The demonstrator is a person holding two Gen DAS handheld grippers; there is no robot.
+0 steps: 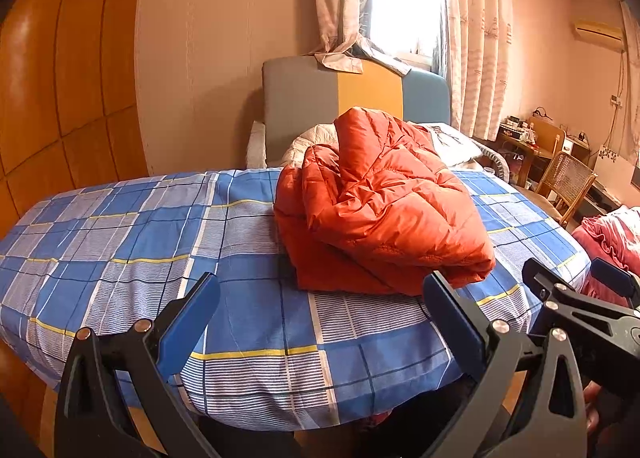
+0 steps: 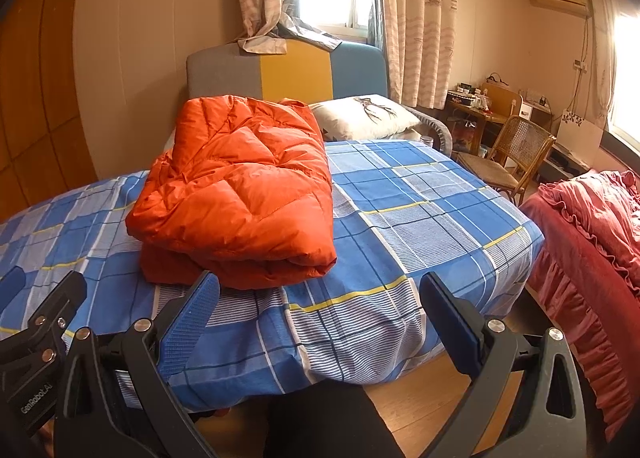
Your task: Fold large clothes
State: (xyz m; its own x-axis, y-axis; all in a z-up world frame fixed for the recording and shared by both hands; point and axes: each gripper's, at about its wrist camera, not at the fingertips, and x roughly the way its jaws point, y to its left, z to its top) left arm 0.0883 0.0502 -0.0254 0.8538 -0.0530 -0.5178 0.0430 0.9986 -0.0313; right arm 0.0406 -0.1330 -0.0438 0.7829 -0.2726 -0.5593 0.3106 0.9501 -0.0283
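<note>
a bed with a blue checked sheet carries a folded orange puffer jacket; a white pillow lies at its head.

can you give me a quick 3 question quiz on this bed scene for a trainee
1. True or false: the left gripper is clamped on the orange puffer jacket.
2. What lies just behind the jacket near the headboard? A) a white pillow B) a laptop C) a stack of books
3. Fill in: the jacket rests in a folded bundle on the blue ____ bedsheet.

Key:
1. False. Both the left gripper and the right gripper stand open, short of the jacket, holding nothing.
2. A, the white pillow.
3. Plaid (checked).
</note>
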